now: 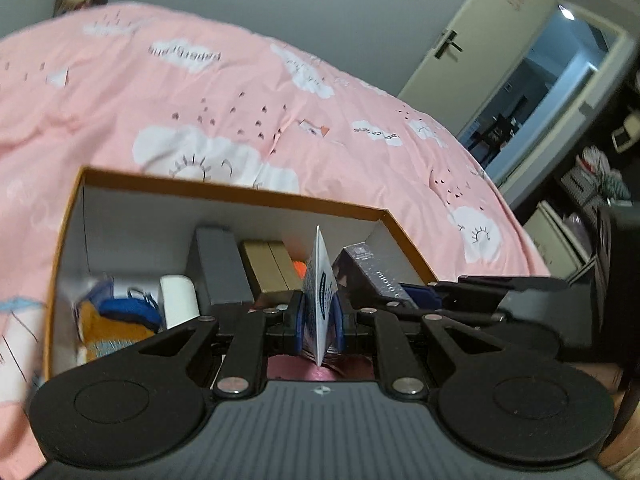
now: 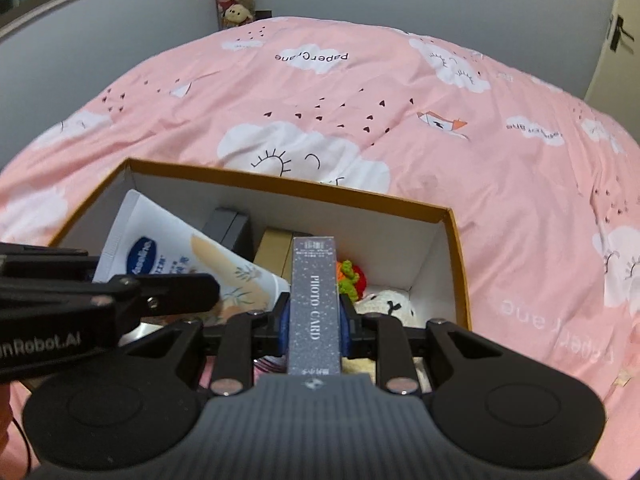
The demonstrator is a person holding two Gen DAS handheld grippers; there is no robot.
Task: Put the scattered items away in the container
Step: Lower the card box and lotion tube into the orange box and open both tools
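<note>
Behind tube (image 2: 188,258), half-hidden grey case (image 2: 230,228)

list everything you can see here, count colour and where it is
box: 1, orange rim, white inside, open on the bed
lotion tube: 1, white with blue logo, held over the box's left part
photo card box: 1, grey speckled, held over the box's middle
dark case: 1, dark grey, inside at the back
gold box: 1, gold, inside beside the dark case
crochet toy: 1, orange, green and red, inside right of centre
plush toy: 1, cream, inside near right
white cylinder: 1, white, inside left
bedspread: 1, pink with white clouds, under the box
door: 1, cream, open
left gripper: 1, black, jaws shut on the tube
right gripper: 1, black, jaws shut on the photo card box
</note>
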